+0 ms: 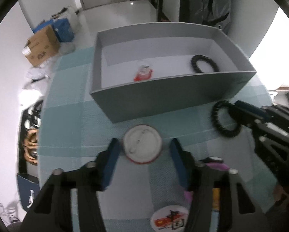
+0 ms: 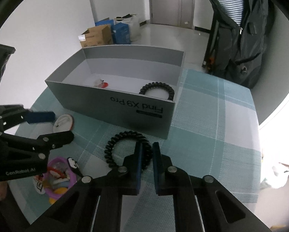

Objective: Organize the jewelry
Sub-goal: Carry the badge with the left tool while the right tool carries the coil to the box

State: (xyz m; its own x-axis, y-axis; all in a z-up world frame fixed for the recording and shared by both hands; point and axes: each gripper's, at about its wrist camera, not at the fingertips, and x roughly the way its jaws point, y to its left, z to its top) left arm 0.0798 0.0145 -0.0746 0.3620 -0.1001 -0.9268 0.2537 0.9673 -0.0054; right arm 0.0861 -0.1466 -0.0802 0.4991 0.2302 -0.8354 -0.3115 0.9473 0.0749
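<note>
Sitting on the checked worktop (image 2: pixel 212 119), a grey box (image 2: pixel 113 104) holds one black coil bracelet (image 2: pixel 157 89) and a small red and clear thing (image 1: pixel 143 73). The left gripper (image 1: pixel 144 150) has its jaws partly open, one on each side of a round pin badge (image 1: pixel 142 144) lying back up, not pressing it. The right gripper (image 2: pixel 147 154) has its jaws nearly together around the near side of a second black coil bracelet (image 2: pixel 128 148) on the worktop just in front of the box; whether they pinch it is hard to tell.

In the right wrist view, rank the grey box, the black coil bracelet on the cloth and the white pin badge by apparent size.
1. grey box
2. black coil bracelet, though it lies nearer the camera
3. white pin badge, partly hidden by the left gripper
</note>
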